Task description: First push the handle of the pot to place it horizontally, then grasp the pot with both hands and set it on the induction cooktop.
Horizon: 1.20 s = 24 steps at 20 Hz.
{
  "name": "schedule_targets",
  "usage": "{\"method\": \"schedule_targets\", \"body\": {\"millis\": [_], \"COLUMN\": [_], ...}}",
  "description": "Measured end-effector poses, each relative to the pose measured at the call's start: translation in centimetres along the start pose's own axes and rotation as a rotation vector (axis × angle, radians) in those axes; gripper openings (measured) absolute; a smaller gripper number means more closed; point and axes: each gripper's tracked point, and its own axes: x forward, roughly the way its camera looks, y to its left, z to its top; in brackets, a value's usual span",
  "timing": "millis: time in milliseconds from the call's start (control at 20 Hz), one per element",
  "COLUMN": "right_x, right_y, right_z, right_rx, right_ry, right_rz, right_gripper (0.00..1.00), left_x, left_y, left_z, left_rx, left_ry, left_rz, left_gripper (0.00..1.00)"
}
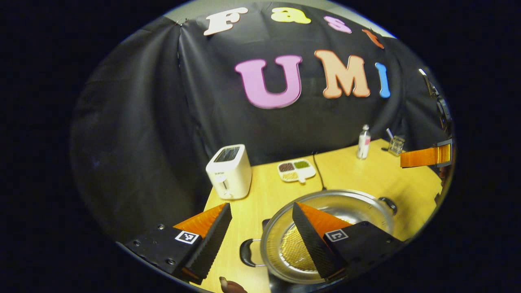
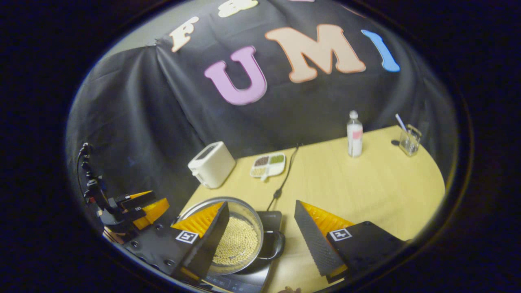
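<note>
The pot (image 2: 234, 240) sits on the cooktop (image 2: 260, 272), apparently holding beans. Both grippers (image 1: 260, 240) (image 2: 260, 240) hang released, jaws wide. Behind stand a toaster (image 1: 228, 171), dish (image 1: 296, 170), bottle (image 2: 354, 134) and glass (image 2: 409, 140).

Left gripper view: right finger (image 1: 313, 240) covers part of pot (image 1: 358, 205) interior; induction cooktop mostly hidden beneath.
Right gripper view: cooktop (image 2: 244, 280) cut by lower edge; left finger (image 2: 203, 240) hides pot's near-left rim.
</note>
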Motion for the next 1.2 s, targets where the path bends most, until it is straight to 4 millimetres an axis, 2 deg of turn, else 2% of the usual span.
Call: {"method": "schedule_targets", "body": {"millis": [100,200,250,300,350,450,500,550,600,650,700,750,800,850,900,950,1000,1050,1200], "right_x": [-2.8,-5.6,-7.0,-8.5,-10.0,-12.8,-13.8,-14.7,-15.5,-16.2,-16.6,-16.8,-17.2,-17.6,-18.0,-18.4,-18.7,-18.9,-19.5], "right_y": [0.1,-0.6,-1.3,-2.0,-2.7,-4.0,-5.2,-6.8,-8.6,-9.9,-11.3,-13.2,-14.8,-16.0,-16.4,-16.9,-17.6,-18.3,-19.1], "right_z": [3.1,5.6,6.8,8.1,9.2,11.0,11.4,11.7,11.8,11.9,11.9,11.7,11.1,10.6,10.5,10.4,10.5,10.6,9.7], "right_rx": [-0.034,-0.074,-0.097,-0.114,-0.116,-0.086,-0.065,-0.052,-0.045,-0.039,-0.034,-0.031,-0.030,-0.023,-0.012,-0.003,-0.002,-0.007,0.010], "right_ry": [-0.078,-0.136,-0.164,-0.193,-0.225,-0.282,-0.296,-0.296,-0.292,-0.287,-0.280,-0.261,-0.237,-0.215,-0.201,-0.190,-0.189,-0.192,-0.161], "right_rz": [0.042,0.066,0.072,0.078,0.095,0.147,0.164,0.164,0.161,0.163,0.157,0.133,0.120,0.111,0.120,0.126,0.127,0.121,0.114], "right_gripper": [0.94,0.94,1.00,0.94,0.94,0.94,1.00,0.94,0.94,1.00,0.99,0.99,0.93,0.93,0.99,1.00,0.94,1.00,0.99], "left_x": [-1.6,-2.9,-3.7,-4.6,-5.5,-6.8,-7.3,-7.7,-8.2,-8.8,-9.2,-9.6,-10.0,-10.2,-10.5,-10.7,-10.9,-10.9,-11.1], "left_y": [-2.7,-5.8,-7.3,-8.9,-10.6,-14.1,-15.9,-17.8,-19.7,-21.4,-23.1,-24.7,-26.3,-27.4,-28.1,-28.9,-29.5,-30.2,-32.0], "left_z": [3.2,6.1,7.3,8.6,9.8,10.7,11.1,11.5,11.5,11.7,11.8,11.8,11.7,11.4,11.1,10.9,10.8,10.8,10.4], "left_rx": [-0.037,-0.076,-0.087,-0.098,-0.106,-0.120,-0.134,-0.149,-0.168,-0.191,-0.219,-0.250,-0.275,-0.292,-0.297,-0.296,-0.290,-0.286,-0.294], "left_ry": [-0.078,-0.144,-0.173,-0.203,-0.226,-0.252,-0.264,-0.266,-0.264,-0.267,-0.269,-0.269,-0.263,-0.252,-0.243,-0.235,-0.230,-0.227,-0.217], "left_rz": [-0.037,-0.063,-0.071,-0.079,-0.084,-0.094,-0.095,-0.103,-0.110,-0.118,-0.127,-0.135,-0.146,-0.143,-0.137,-0.129,-0.126,-0.127,-0.151], "left_gripper": [0.96,0.96,0.96,0.96,0.96,0.96,0.96,0.97,0.96,0.98,0.96,0.96,0.96,0.96,0.97,0.98,0.97,0.97,0.97]}}
